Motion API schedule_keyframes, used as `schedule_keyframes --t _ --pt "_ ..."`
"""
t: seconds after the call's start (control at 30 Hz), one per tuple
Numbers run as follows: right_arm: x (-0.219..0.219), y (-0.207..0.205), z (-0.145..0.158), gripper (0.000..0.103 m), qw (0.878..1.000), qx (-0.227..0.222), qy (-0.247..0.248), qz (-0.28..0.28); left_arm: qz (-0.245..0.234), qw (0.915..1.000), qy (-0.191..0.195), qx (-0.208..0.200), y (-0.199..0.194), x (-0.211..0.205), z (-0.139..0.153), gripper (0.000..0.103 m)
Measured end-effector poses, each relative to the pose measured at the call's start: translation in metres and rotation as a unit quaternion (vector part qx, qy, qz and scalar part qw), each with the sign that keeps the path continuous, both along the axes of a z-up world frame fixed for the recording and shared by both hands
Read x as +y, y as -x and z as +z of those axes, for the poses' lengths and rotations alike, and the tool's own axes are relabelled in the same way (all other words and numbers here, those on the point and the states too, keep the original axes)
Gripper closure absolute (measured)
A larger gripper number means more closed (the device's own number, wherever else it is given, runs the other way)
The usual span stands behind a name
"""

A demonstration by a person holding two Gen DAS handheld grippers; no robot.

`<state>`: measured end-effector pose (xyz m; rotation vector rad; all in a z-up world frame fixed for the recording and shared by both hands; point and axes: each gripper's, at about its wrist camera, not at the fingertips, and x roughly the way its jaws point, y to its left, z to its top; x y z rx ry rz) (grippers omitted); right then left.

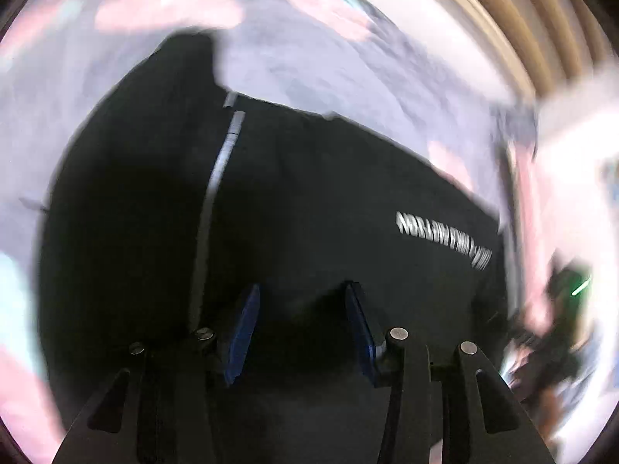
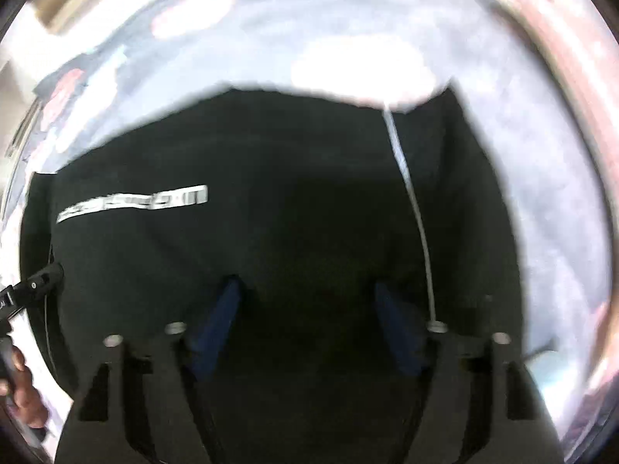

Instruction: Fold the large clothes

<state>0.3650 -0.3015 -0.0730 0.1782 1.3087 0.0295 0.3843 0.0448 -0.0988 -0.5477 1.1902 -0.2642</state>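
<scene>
A large black garment (image 1: 309, 193) lies spread on a pale lilac sheet (image 1: 309, 58) with pink patches. It has a white stripe (image 1: 216, 170) running down it and white lettering (image 1: 445, 228). My left gripper (image 1: 301, 295) hangs just over the cloth, its blue pads (image 1: 243, 332) apart with only dark fabric showing behind the gap. In the right wrist view the same garment (image 2: 290, 193) fills the middle, with its stripe (image 2: 410, 189) and lettering (image 2: 131, 203). My right gripper (image 2: 305, 284) is open wide above it. Both views are blurred.
The sheet (image 2: 541, 154) surrounds the garment on all sides. Brown slats (image 1: 522, 19) run along the upper right of the left wrist view. A black tool part (image 2: 38, 282) and a person's hand (image 2: 23, 386) show at the left edge of the right wrist view.
</scene>
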Motion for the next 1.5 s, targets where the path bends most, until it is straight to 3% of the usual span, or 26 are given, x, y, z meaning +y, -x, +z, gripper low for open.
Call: schedule_keyframes --t 0.07,0.1,0.2,0.33,0.47,0.6,0.67,0.77,0.83,0.93,1.0,1.2,1.37,1.5 --pt "0.008 -0.006 -0.011 0.019 1.0 0.005 0.014 0.017 0.039 0.9976 0.057 0.004 -0.003 0.019 -0.017 0.057" --pt "0.012 -0.007 -0.01 0.018 0.999 0.0 0.024 0.025 0.039 0.9973 0.062 0.005 -0.004 0.021 -0.019 0.056" --pt "0.025 -0.004 -0.009 0.016 0.999 -0.007 0.035 0.033 0.008 0.9994 0.035 0.0 -0.01 0.009 -0.015 0.056" --pt "0.013 0.0 -0.003 0.015 0.999 -0.01 0.012 0.033 -0.024 0.9995 -0.002 -0.022 -0.01 0.003 0.021 0.056" --pt "0.008 0.008 -0.003 0.011 0.999 -0.018 0.007 0.03 -0.018 0.9989 -0.01 -0.043 -0.005 0.018 0.036 0.056" --pt "0.013 0.018 -0.015 0.002 0.998 -0.03 0.054 0.028 -0.018 0.9998 -0.009 -0.002 0.0 0.02 0.032 0.056" --pt "0.017 0.02 -0.013 0.001 0.997 -0.032 0.065 0.026 -0.015 0.9996 -0.013 -0.018 0.007 0.019 0.046 0.056" --pt "0.009 0.018 -0.008 0.001 0.999 -0.027 0.039 0.027 -0.007 0.9988 -0.025 -0.041 0.015 0.026 0.071 0.056" --pt "-0.004 0.011 -0.001 0.005 0.999 -0.015 0.022 0.03 0.004 0.9973 -0.047 -0.057 0.015 0.041 0.086 0.056" --pt "-0.029 0.018 0.032 0.006 0.998 -0.064 -0.009 0.011 0.022 0.9902 -0.094 -0.101 0.017 0.065 0.109 0.055" --pt "-0.049 0.019 0.049 0.005 0.996 -0.091 0.001 -0.003 0.032 0.9896 -0.1 -0.098 0.011 0.08 0.114 0.045" --pt "-0.123 -0.003 0.036 0.005 0.997 -0.074 -0.023 -0.028 0.015 0.999 0.002 -0.043 -0.011 0.094 0.081 0.043" --pt "-0.139 -0.029 0.006 0.005 0.998 -0.042 -0.05 -0.02 0.016 0.9998 0.011 0.002 -0.029 0.093 0.042 0.043" --pt "-0.144 -0.025 -0.018 0.005 0.996 -0.029 -0.075 -0.027 0.023 0.9993 0.022 0.018 -0.037 0.095 0.026 0.043"
